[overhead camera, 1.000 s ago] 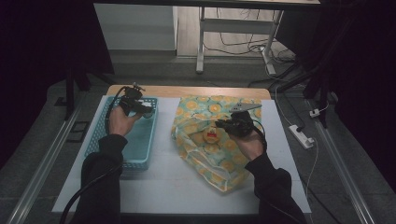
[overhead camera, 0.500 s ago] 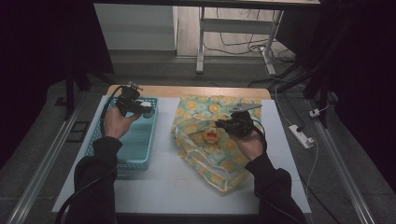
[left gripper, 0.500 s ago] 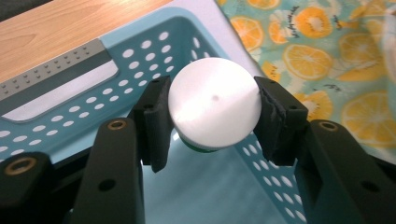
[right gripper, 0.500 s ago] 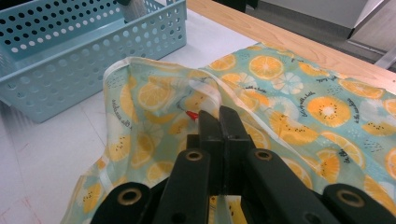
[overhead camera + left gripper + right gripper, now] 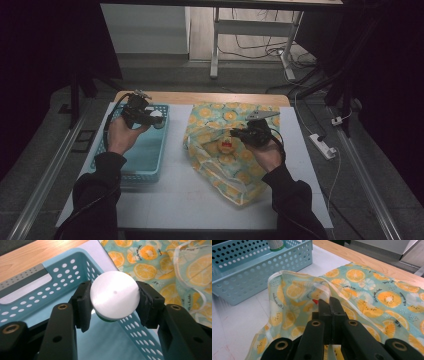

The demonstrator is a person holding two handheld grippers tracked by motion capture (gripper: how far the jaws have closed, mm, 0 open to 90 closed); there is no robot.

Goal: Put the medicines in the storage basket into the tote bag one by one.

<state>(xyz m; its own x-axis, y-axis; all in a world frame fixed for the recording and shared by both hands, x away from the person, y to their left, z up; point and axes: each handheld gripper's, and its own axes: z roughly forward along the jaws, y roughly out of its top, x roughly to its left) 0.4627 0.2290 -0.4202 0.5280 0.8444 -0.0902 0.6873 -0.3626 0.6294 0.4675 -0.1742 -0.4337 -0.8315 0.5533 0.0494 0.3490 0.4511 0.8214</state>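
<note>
over the far end of the blue basket (image 5: 131,170), the left gripper (image 5: 159,120) has its jaws partly closed on a small round container with a white lid (image 5: 115,295), one black pad pressing on each side of the lid. seen along the left gripper view, the white disc sits squarely between the pads, with a thin green edge of the container's body peeking out under it, and the perforated basket wall (image 5: 62,277) runs behind and below it. from the high view, the container hangs above the basket's far right corner, clear of its floor, while the person's left hand (image 5: 121,136) is raised over the basket's middle. right of the basket, across a strip of bare white mat (image 5: 175,195), lies the orange-print bag (image 5: 235,172), crumpled and spread toward the mat's near edge. the right gripper (image 5: 234,134) rests on the bag, well away from the basket; its jaws are fully closed together, and in the right gripper view they pinch a fold of the bag's cloth (image 5: 322,293) near its white-trimmed rim. just past the closed tips, a small red spot (image 5: 315,300) shows among the folds; what it belongs to i cannot tell. the same view shows the basket beyond the bag's edge, with the container's green-rimmed body (image 5: 275,244) hanging over it.
</note>
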